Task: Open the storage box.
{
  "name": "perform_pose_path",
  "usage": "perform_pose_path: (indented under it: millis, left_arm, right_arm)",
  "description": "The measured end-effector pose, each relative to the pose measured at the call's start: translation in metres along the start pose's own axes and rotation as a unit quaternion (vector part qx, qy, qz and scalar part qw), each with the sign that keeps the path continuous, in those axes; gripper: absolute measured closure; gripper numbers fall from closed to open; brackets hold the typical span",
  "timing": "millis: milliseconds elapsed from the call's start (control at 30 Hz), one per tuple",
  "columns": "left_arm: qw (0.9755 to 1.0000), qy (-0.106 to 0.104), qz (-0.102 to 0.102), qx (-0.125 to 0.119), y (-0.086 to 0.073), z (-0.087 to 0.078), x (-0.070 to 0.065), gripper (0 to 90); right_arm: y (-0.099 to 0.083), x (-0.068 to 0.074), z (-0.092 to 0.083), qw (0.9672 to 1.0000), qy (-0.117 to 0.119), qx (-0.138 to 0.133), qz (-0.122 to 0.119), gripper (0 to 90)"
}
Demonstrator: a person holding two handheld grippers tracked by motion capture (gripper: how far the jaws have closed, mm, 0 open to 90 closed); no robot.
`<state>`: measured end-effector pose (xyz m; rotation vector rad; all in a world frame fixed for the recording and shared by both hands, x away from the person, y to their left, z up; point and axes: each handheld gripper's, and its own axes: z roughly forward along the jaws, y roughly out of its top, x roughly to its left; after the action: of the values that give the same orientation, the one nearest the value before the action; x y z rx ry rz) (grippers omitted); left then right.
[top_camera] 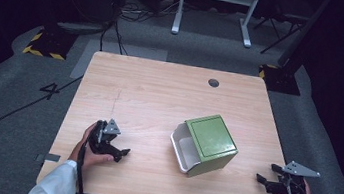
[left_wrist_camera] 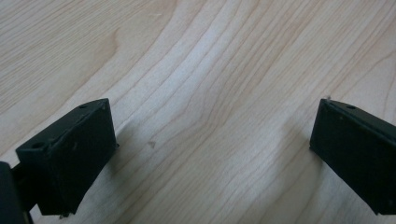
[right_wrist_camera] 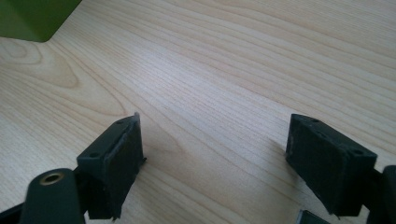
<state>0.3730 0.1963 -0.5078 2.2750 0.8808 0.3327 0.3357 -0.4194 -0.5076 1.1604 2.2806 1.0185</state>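
A green box (top_camera: 211,141) with a white inner drawer (top_camera: 181,147) partly slid out lies tilted on the wooden table (top_camera: 160,95), right of centre. A hand holds my left gripper (top_camera: 121,153) low over the table near the front left, open, with bare wood between its jaws (left_wrist_camera: 212,144). My right gripper (top_camera: 265,176) rests at the front right edge, open and empty (right_wrist_camera: 212,144), pointing toward the box. A corner of the green box (right_wrist_camera: 35,18) shows at the top left of the right gripper view.
A round cable hole (top_camera: 213,83) sits near the table's far edge. Beyond the table are a grey floor with cables (top_camera: 119,24), a white frame's legs (top_camera: 214,12) and black stands with yellow-black markings (top_camera: 46,42).
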Motion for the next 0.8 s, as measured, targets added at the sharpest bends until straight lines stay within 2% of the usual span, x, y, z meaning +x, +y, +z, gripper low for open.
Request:
perform_pose_path:
  millis: [67,133,400,500,567,667,700,800]
  left_arm:
    - [1.0,-0.002,-0.003,0.0,0.001,0.001,-0.002,0.5]
    - [1.0,-0.007,0.006,0.001,0.001,0.001,-0.005,0.5]
    - [0.9998,-0.014,0.014,0.004,0.001,-0.001,-0.012,1.5]
    - [0.9992,-0.031,0.023,-0.003,0.003,-0.004,-0.017,17.9]
    - [0.9988,-0.038,0.03,-0.001,0.007,-0.003,-0.021,15.3]
    - [0.9981,-0.048,0.039,-0.001,0.011,-0.002,-0.026,16.7]
    - [0.9975,-0.053,0.046,-0.006,0.015,-0.003,-0.033,16.7]
    - [0.9966,-0.059,0.057,-0.01,0.02,-0.003,-0.04,16.8]
  right_arm:
    - [0.0,0.0,0.0,1.0,0.0,0.0,0.0,18.9]
    - [0.0,0.0,0.0,1.0,0.0,0.0,0.0,18.9]
    - [0.0,0.0,0.0,1.0,0.0,0.0,0.001,18.9]
    - [0.0,0.0,0.0,1.0,0.0,0.0,0.001,18.9]
    - [0.0,0.0,0.0,1.0,0.0,0.0,0.0,18.9]
    - [0.0,0.0,0.0,1.0,0.0,0.0,0.001,18.9]
    - [0.0,0.0,0.0,1.0,0.0,0.0,0.001,18.9]
    - [0.0,0.0,0.0,1.0,0.0,0.0,0.0,18.9]
